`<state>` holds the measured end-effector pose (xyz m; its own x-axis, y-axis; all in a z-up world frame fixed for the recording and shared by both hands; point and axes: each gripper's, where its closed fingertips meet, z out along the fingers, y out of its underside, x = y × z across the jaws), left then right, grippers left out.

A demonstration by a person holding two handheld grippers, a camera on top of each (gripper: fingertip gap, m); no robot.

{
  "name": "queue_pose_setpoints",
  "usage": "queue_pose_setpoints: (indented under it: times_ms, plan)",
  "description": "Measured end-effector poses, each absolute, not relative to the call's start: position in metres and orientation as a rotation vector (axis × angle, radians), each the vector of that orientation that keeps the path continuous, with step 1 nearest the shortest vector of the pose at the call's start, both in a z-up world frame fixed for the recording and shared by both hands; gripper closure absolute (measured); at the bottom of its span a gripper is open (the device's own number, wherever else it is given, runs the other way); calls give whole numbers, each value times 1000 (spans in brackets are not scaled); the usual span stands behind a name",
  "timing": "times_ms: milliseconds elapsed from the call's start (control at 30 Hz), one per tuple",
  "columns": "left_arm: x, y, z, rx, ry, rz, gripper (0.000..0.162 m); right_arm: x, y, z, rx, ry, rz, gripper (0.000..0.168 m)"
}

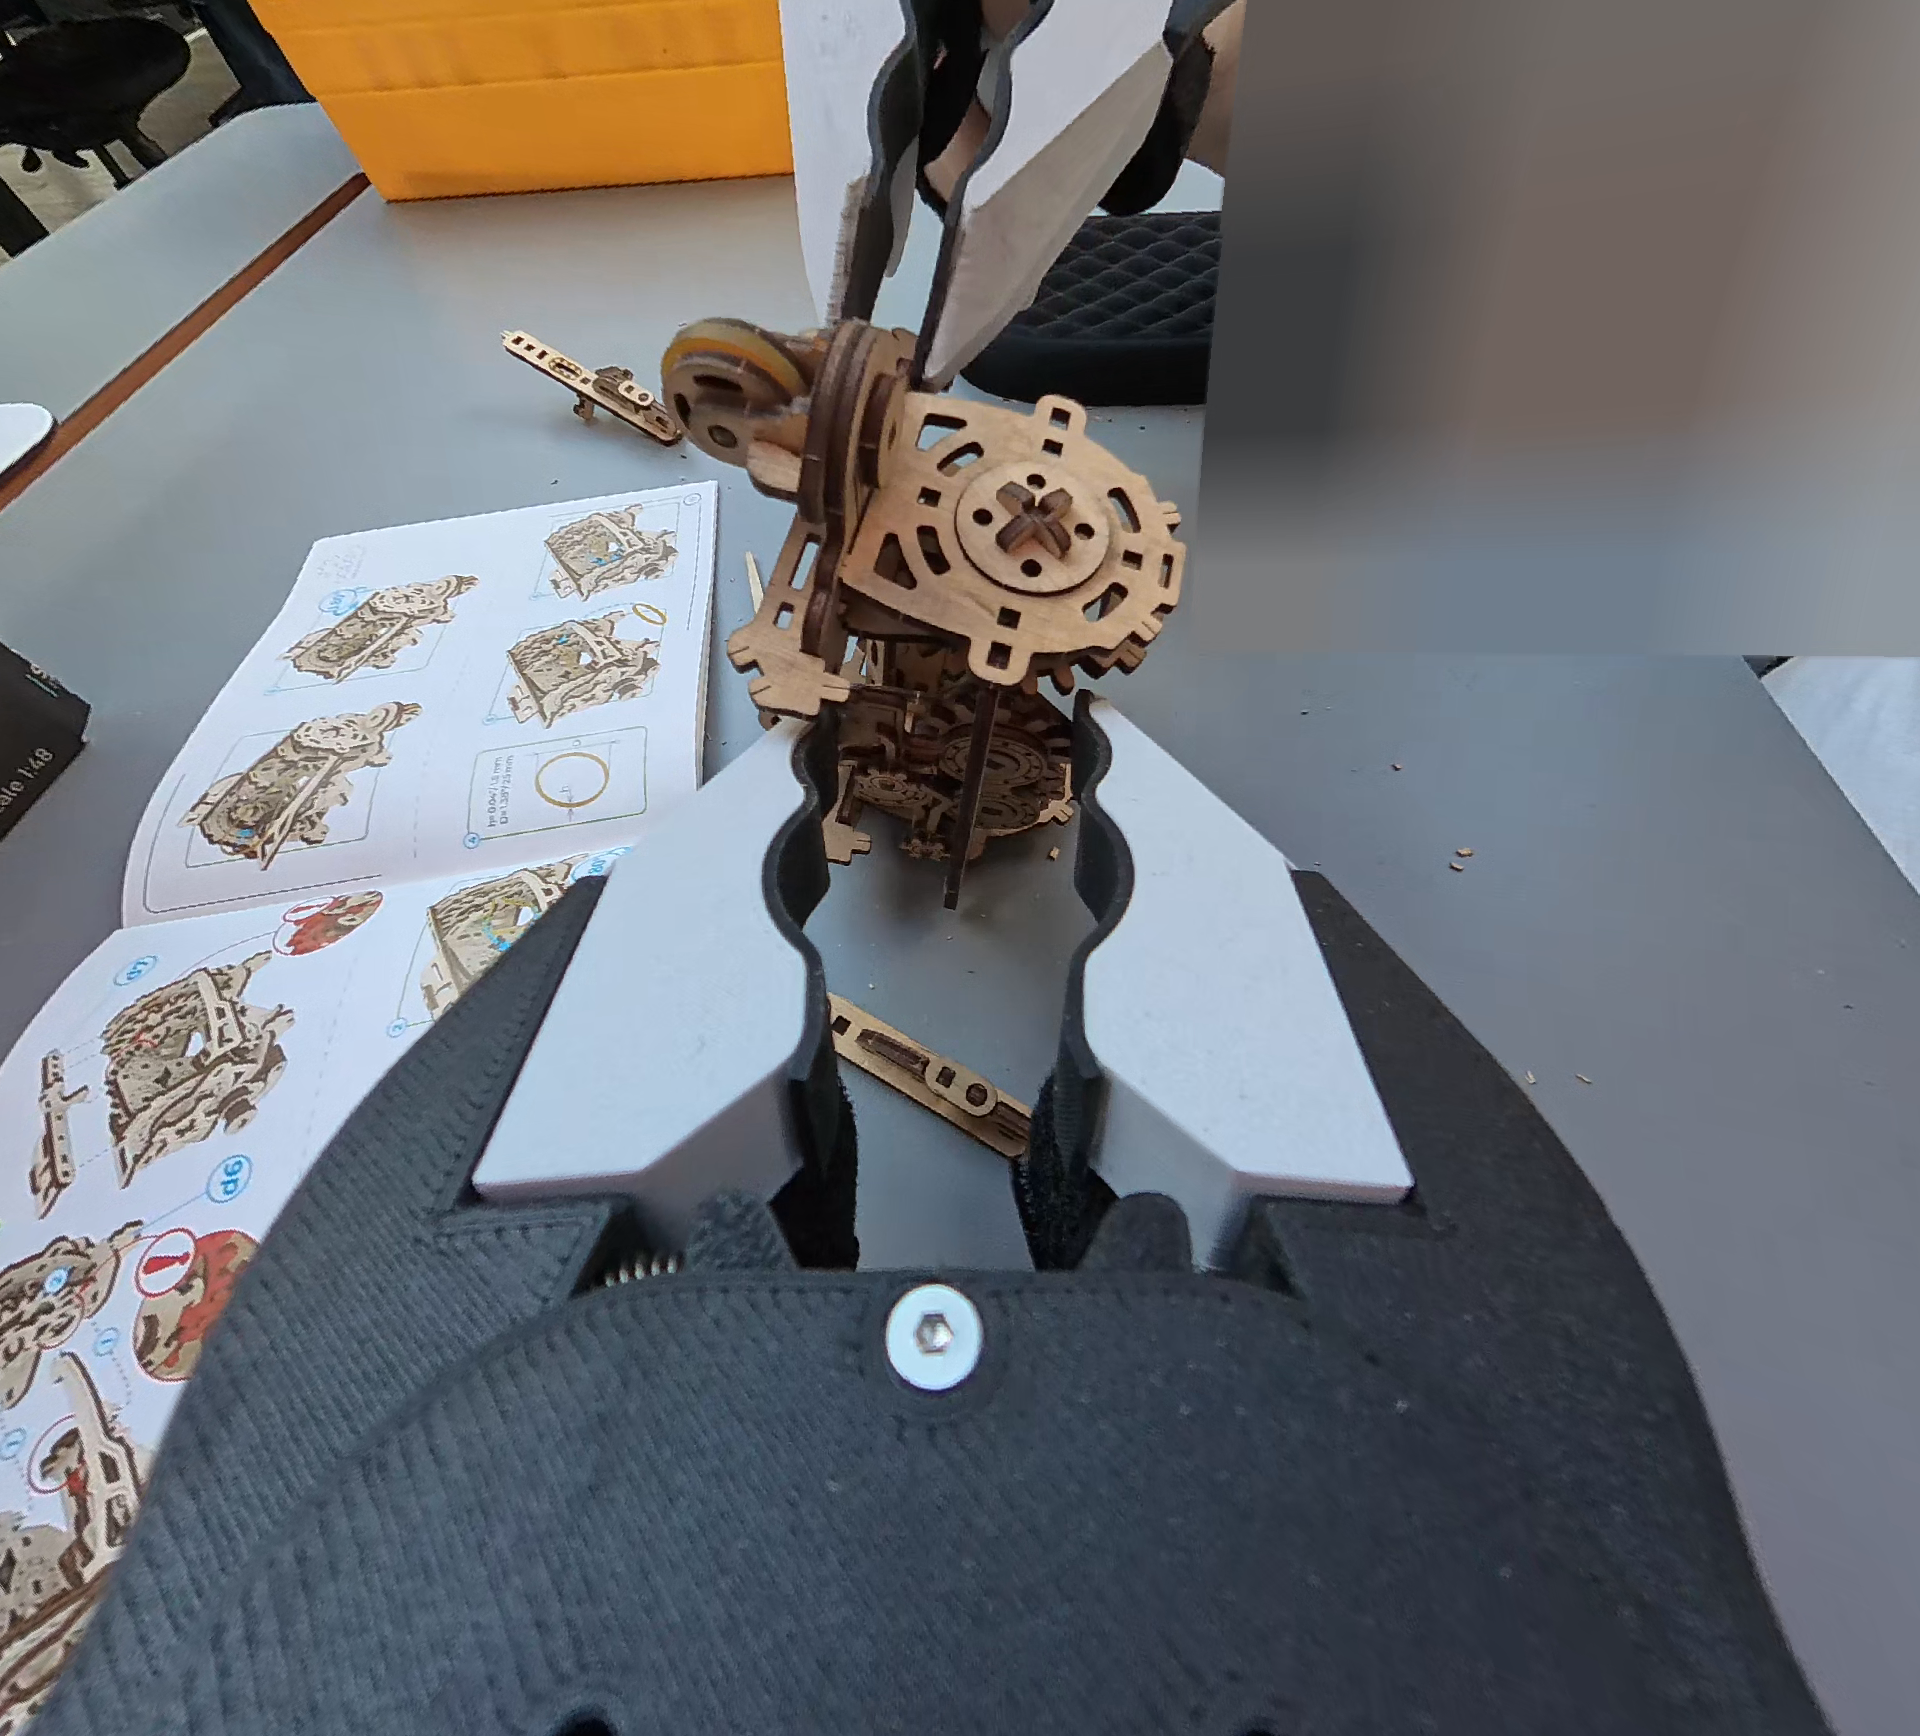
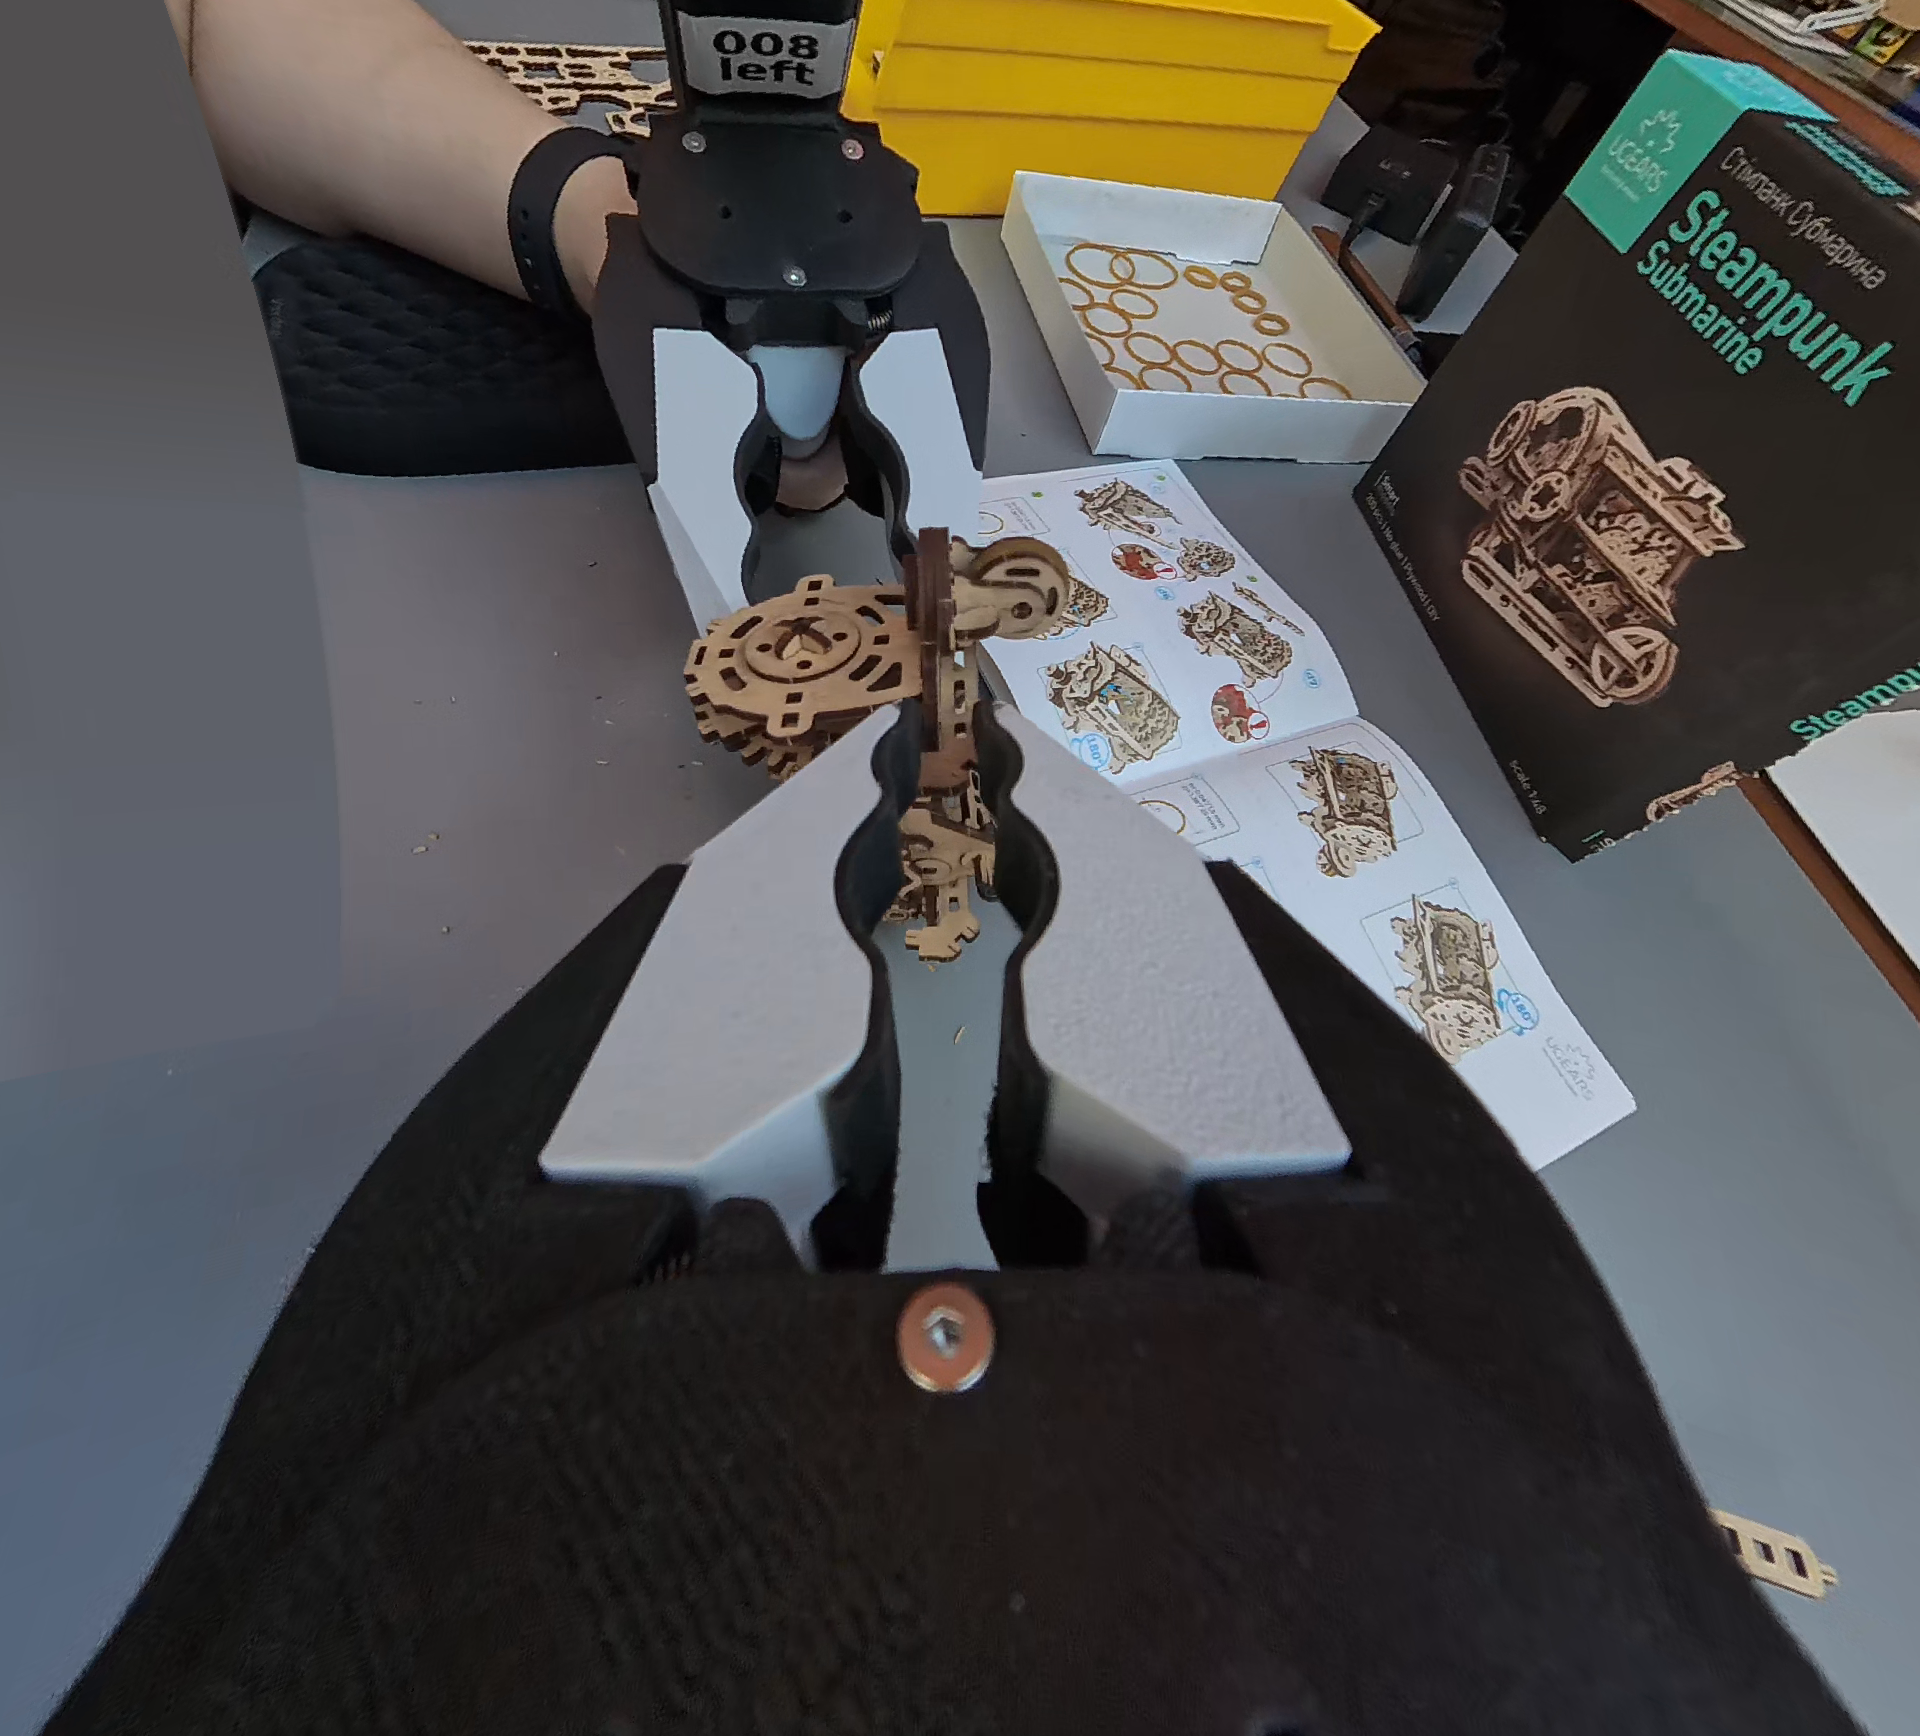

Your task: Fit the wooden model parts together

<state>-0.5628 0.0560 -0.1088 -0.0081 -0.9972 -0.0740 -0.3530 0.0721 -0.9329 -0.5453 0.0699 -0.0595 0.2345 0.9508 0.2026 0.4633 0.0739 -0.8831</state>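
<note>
the wooden model [image 1: 966, 606] is held up off the grey surface [image 1: 1455, 855], tilted, with its round gear plate [image 1: 1029, 533] facing the left camera and a small wheel [image 1: 727, 387] sticking out at its top. the likeliest trouble, as i judge it, is the thin plywood cracking or a pressed joint popping loose if the two grippers twist or pull against each other, since each grips a different, narrow part. it could also slip and drop onto the surface, scattering pieces.

the right gripper [image 2: 940, 730] is nearly closed, its fingers pinching a thin upright plate of the model at its edge. the left gripper [image 1: 951, 720] is partly open and sits around the model's lower half; whether its pads actually press the wood i cannot tell. a loose wooden strip [image 1: 935, 1073] lies on the surface beneath it, beside the open instruction booklet [image 1: 447, 699].
</note>
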Motion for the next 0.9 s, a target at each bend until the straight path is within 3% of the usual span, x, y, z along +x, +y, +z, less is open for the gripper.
queue_pose_setpoints:
  times_ms: [667,733,900]
  plan:
    - [-563,57,-109,-1408,1498,-943,119,-546,74,-62,-1566,-1419,567,160]
    - [-563,57,-108,-1404,1492,-940,115,-547,74,-62,-1555,-1422,562,160]
    - [-568,65,-109,-1420,1477,-868,85,-547,73,-62,-1543,-1426,550,160]
